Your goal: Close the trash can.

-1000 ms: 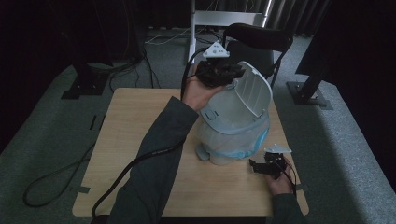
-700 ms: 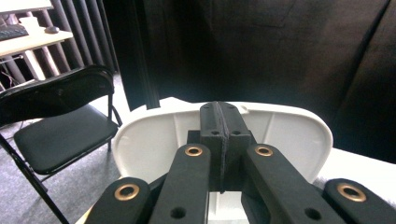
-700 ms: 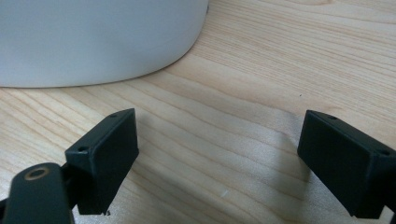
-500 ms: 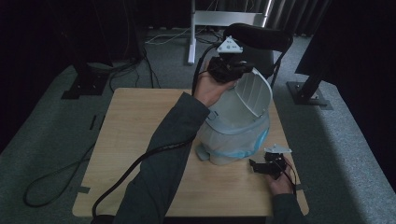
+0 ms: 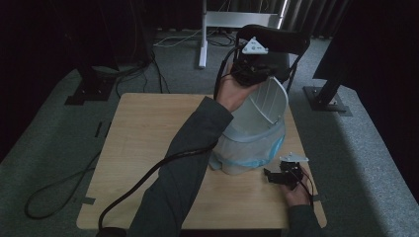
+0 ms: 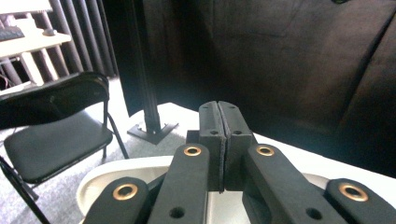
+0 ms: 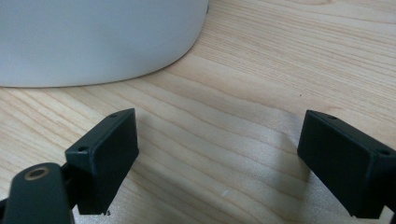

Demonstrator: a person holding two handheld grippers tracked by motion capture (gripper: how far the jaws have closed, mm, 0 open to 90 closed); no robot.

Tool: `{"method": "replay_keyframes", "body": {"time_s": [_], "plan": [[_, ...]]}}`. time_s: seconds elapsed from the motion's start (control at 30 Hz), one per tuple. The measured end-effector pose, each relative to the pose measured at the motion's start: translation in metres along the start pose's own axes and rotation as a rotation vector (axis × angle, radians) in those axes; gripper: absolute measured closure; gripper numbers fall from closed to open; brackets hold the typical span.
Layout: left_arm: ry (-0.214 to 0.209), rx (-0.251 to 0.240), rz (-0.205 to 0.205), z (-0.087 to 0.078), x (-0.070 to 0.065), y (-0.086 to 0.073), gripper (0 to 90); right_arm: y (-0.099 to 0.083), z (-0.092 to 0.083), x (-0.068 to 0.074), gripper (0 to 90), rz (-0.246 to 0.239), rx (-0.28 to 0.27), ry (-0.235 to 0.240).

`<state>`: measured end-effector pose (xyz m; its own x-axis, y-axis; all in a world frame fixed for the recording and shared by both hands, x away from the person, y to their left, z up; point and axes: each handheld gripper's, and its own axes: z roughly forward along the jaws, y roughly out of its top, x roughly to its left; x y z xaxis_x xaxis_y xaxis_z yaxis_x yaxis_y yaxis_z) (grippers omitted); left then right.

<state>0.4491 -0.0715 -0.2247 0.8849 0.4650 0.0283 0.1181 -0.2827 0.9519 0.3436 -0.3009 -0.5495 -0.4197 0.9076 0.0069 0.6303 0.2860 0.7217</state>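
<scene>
The white plastic bin (image 5: 257,131) with its thin bag liner stands tilted on the light wooden table (image 5: 148,143), steadied at its raised rim by the left gripper (image 5: 252,69), jaws pressed together, while the right gripper (image 5: 286,174) waits beside its base, jaws apart.

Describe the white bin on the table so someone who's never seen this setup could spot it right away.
Start at the light wooden table in the middle of the dark room. Near its right edge stands the white bin, in front of a black folding chair. It is the one big pale thing there, with a translucent liner edged in blue around it and a curved white lid raised at the back.
</scene>
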Motion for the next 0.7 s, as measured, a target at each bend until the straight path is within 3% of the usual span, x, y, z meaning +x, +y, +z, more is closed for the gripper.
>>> {"method": "replay_keyframes", "body": {"time_s": [0.3, 0.33, 0.53, 0.7], "plan": [[0.036, 0.077, 0.052, -0.011, -0.003, 0.000, 89.5, 0.000, 0.000, 0.000, 11.3, 0.000, 0.000, 0.000], [0.045, 0.091, 0.064, -0.015, -0.002, -0.005, 89.5, 0.000, 0.000, 0.000, 11.3, 0.000, 0.000, 0.000], [0.030, 0.088, 0.039, -0.038, 0.005, -0.032, 89.4, 0.000, 0.000, 0.000, 11.3, -0.001, 0.000, -0.001], [0.012, 0.104, 0.020, -0.059, 0.007, -0.067, 89.4, 0.000, 0.000, 0.000, 11.3, -0.002, 0.000, -0.001]]}}
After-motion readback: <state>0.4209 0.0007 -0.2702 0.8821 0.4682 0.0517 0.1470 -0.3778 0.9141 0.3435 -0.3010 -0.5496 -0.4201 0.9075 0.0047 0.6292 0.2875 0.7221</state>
